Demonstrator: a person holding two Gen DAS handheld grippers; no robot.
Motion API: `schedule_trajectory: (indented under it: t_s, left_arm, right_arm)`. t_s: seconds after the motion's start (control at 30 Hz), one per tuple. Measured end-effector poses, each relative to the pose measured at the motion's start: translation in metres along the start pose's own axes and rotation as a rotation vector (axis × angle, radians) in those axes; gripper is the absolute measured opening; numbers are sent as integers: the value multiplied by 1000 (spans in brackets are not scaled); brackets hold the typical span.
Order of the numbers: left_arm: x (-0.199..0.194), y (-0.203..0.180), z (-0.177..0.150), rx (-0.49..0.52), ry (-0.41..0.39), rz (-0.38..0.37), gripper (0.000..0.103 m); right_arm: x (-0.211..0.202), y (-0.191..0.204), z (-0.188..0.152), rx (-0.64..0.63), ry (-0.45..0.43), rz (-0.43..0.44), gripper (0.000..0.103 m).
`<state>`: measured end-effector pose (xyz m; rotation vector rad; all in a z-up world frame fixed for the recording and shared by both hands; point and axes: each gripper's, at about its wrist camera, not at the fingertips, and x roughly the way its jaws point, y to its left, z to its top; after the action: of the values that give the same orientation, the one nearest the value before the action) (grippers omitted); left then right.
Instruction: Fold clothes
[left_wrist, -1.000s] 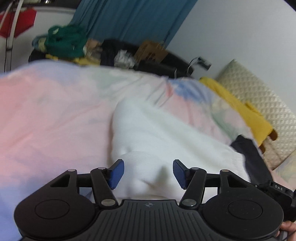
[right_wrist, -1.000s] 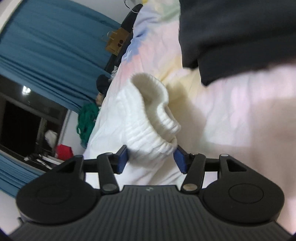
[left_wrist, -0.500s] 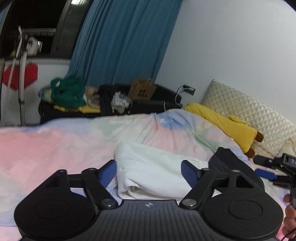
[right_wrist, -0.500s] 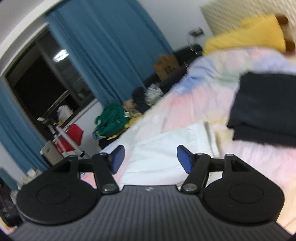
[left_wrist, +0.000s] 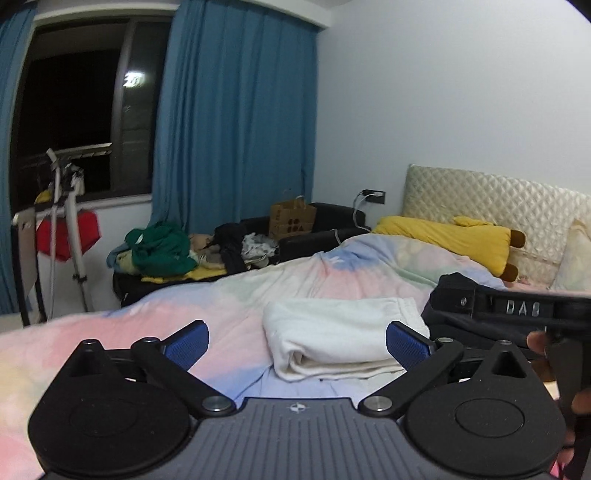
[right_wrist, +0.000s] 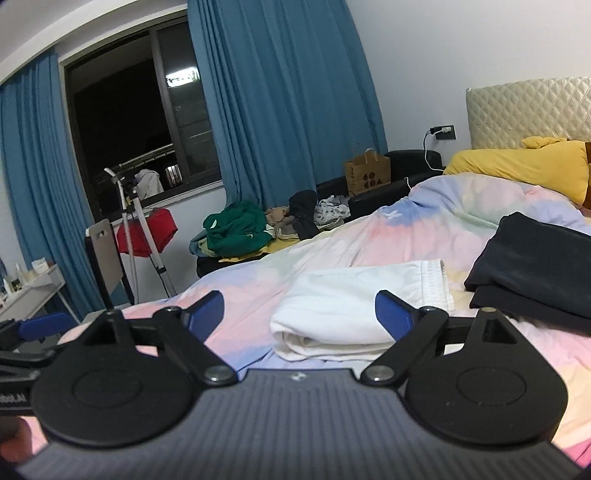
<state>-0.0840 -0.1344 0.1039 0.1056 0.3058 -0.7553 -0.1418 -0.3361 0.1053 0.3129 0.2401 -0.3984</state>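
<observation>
A folded white garment (left_wrist: 340, 332) lies on the pastel bedspread (left_wrist: 147, 325); it also shows in the right wrist view (right_wrist: 354, 306). A folded dark garment (right_wrist: 535, 273) lies to its right, partly hidden in the left wrist view (left_wrist: 454, 325) behind the right gripper's body. My left gripper (left_wrist: 297, 341) is open and empty, held back from the white garment. My right gripper (right_wrist: 299, 312) is open and empty, also held back from it.
A yellow plush pillow (left_wrist: 454, 240) lies by the quilted headboard (left_wrist: 498, 199). A dark couch (right_wrist: 373, 184) behind the bed holds a pile of unfolded clothes with a green one (right_wrist: 236, 225) and a paper bag (right_wrist: 367, 171). A stand with red cloth (right_wrist: 147, 229) and blue curtains (right_wrist: 280, 92) are at left.
Both grippers have let go of the white garment, opened wider and pulled up and back from it. The garment now lies folded on the bed.
</observation>
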Motion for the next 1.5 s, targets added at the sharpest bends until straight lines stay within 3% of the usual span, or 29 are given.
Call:
schedule_trajectory:
  t_s: [0.27, 0.6, 0.8, 1.5]
  left_arm:
    - [1, 18, -17, -43, 24, 37, 103]
    - [24, 21, -44, -1, 75, 43, 103]
    - [36, 24, -55, -9, 104, 56, 103]
    - [47, 25, -68, 0, 132, 96, 103]
  right_arm:
    - [4, 22, -29, -54, 10, -45, 90]
    - [31, 31, -74, -91, 73, -110, 90]
    - [25, 26, -81, -42, 44, -143, 90]
    - [29, 33, -83, -114, 56, -187, 90]
